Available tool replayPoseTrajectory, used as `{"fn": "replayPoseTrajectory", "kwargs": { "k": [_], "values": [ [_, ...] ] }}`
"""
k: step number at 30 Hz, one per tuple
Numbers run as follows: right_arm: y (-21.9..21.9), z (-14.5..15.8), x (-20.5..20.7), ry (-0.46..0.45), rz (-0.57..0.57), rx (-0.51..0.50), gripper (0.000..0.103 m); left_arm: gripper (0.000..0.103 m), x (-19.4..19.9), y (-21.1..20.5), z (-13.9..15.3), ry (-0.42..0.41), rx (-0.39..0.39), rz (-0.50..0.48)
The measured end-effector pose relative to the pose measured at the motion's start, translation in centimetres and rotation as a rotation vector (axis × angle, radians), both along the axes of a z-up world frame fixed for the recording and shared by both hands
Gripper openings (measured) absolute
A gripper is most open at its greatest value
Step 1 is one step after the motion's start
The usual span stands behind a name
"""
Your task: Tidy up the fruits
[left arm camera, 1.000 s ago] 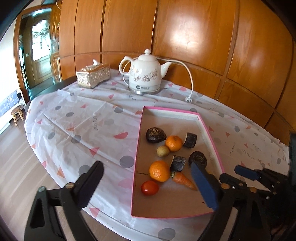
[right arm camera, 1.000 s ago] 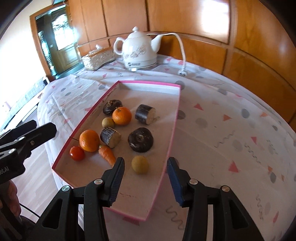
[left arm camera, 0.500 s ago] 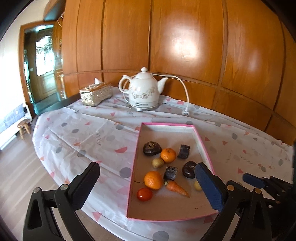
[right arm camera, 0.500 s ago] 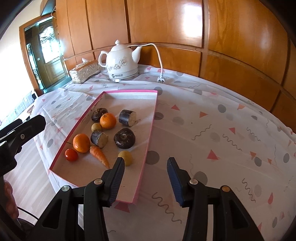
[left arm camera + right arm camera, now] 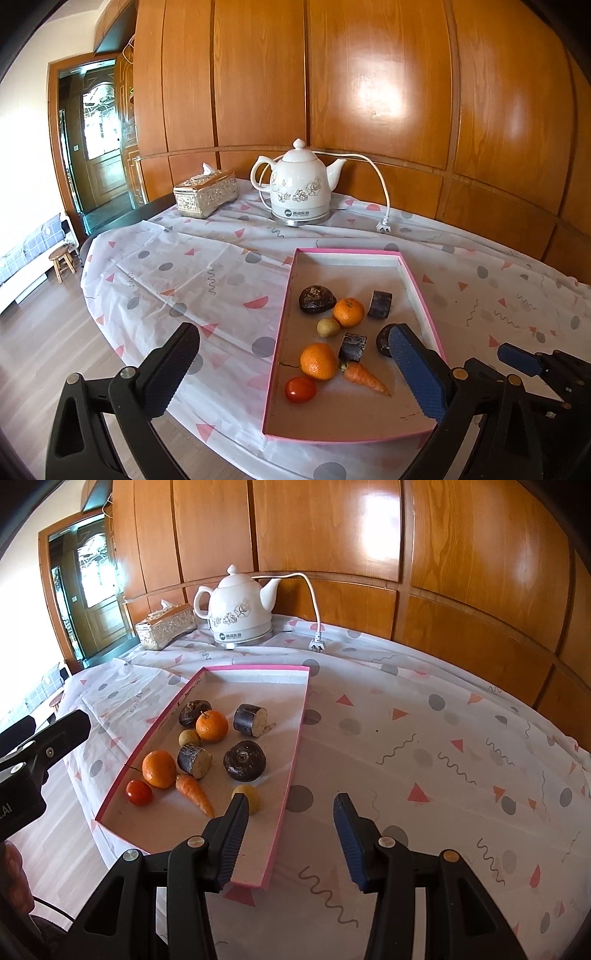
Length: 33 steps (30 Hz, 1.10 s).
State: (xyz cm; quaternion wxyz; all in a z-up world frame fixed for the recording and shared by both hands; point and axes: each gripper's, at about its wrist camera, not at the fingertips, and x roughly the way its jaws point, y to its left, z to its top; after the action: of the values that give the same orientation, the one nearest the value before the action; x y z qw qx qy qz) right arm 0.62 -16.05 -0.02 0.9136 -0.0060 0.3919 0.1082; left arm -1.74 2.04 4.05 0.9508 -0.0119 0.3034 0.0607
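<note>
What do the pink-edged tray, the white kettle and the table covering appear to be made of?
Tray: likely cardboard, with a matte, scuffed grey-brown floor and thin pink walls. Kettle: probably glazed ceramic, glossy white with a floral print, on a metallic-looking base. Table covering: seemingly thin plastic sheet, creased and slightly see-through at its overhanging edge.

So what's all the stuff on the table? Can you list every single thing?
tray: 1, pink rim, on the tablecloth
oranges: 2, orange, in tray
tomato: 1, red, tray's near corner
carrot: 1, orange, beside tomato
small yellowish fruits: 2, in tray
dark cut pieces: 2, pale ends, in tray
dark round lumps: 2, in tray
kettle: 1, white, flowered, far side, unplugged
tissue box: 1, silvery, beside kettle
tablecloth: 1, white, patterned
left gripper: open, empty
right gripper: open, empty
</note>
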Motion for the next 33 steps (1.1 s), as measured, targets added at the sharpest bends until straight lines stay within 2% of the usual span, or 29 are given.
{"fn": "replayPoseTrajectory", "kwargs": {
  "k": [33],
  "values": [
    [0.89, 0.17, -0.06, -0.011, 0.001, -0.012, 0.048, 0.103, -0.06, 0.44, -0.23, 0.008, -0.021, -0.006]
  ]
}}
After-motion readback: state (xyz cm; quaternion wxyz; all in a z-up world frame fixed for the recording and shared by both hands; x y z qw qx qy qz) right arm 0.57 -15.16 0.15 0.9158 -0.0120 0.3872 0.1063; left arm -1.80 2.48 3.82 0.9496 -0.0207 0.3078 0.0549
